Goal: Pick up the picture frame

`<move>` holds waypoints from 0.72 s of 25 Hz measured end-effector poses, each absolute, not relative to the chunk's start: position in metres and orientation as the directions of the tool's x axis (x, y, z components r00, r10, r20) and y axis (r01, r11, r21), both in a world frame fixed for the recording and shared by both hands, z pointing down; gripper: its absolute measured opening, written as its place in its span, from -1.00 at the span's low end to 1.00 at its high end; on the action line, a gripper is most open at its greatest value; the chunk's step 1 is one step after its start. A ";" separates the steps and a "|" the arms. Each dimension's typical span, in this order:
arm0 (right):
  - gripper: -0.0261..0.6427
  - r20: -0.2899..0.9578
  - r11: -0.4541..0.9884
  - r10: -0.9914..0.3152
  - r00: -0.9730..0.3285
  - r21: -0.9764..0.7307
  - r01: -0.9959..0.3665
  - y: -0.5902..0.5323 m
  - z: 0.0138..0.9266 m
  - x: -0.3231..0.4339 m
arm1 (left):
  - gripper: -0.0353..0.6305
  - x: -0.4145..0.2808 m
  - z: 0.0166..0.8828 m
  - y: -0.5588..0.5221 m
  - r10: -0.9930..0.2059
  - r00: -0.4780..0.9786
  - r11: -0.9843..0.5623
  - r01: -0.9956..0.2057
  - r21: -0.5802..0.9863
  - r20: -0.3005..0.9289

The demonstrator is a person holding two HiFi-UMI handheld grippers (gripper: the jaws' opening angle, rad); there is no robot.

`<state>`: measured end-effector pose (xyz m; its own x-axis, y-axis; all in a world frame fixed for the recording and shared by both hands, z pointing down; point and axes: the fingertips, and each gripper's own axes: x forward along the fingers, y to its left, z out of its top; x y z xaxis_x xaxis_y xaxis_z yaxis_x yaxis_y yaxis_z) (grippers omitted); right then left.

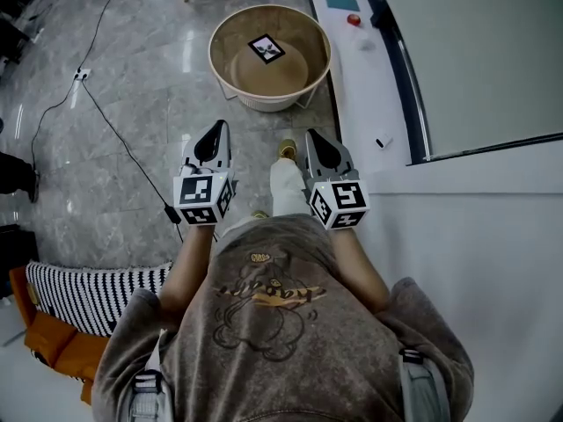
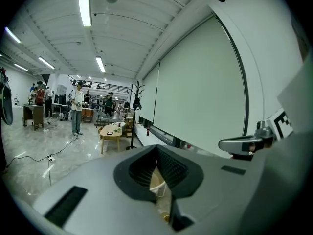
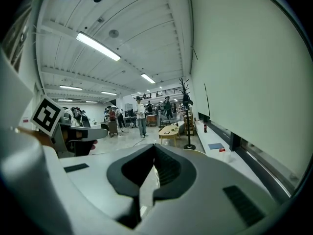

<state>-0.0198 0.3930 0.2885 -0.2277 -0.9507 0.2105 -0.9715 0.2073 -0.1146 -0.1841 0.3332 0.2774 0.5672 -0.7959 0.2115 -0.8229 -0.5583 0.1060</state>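
No picture frame shows clearly in any view. A round light basket (image 1: 230,77) stands on the floor ahead, holding a wooden disc with a small square black-and-white marker card (image 1: 266,48); I cannot tell whether that card is the frame. My left gripper (image 1: 214,137) and right gripper (image 1: 318,146) are held side by side at waist height, short of the basket, both shut with nothing between the jaws. The left gripper view looks along the closed left gripper (image 2: 157,177) with the right gripper's side (image 2: 244,143) beside it. The right gripper view looks along the closed right gripper (image 3: 154,173).
A white ledge (image 1: 356,86) runs under the window blind at right, with a red object (image 1: 354,20) and a teal card (image 1: 341,1). A black cable (image 1: 114,130) crosses the marble floor. A striped cushion (image 1: 88,293) lies at lower left. Farther off are a wooden table (image 2: 111,131), a coat stand and people.
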 end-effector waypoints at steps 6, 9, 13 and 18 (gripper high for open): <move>-0.87 0.218 0.202 -0.950 -0.225 -0.123 -0.972 0.368 0.296 -0.011 | -0.84 -0.174 0.283 0.309 -0.788 0.573 -0.565 -0.818 0.105 0.223; -0.87 0.227 0.203 -0.947 -0.227 -0.124 -0.971 0.357 0.300 -0.005 | -0.84 -0.168 0.284 0.297 -0.787 0.575 -0.566 -0.817 0.108 0.226; -0.87 0.226 0.207 -0.947 -0.230 -0.121 -0.971 0.337 0.300 0.001 | -0.84 -0.162 0.286 0.280 -0.785 0.575 -0.565 -0.817 0.114 0.229; -0.87 0.235 0.208 -0.944 -0.231 -0.121 -0.971 0.306 0.306 0.016 | -0.84 -0.148 0.294 0.250 -0.783 0.573 -0.560 -0.819 0.128 0.241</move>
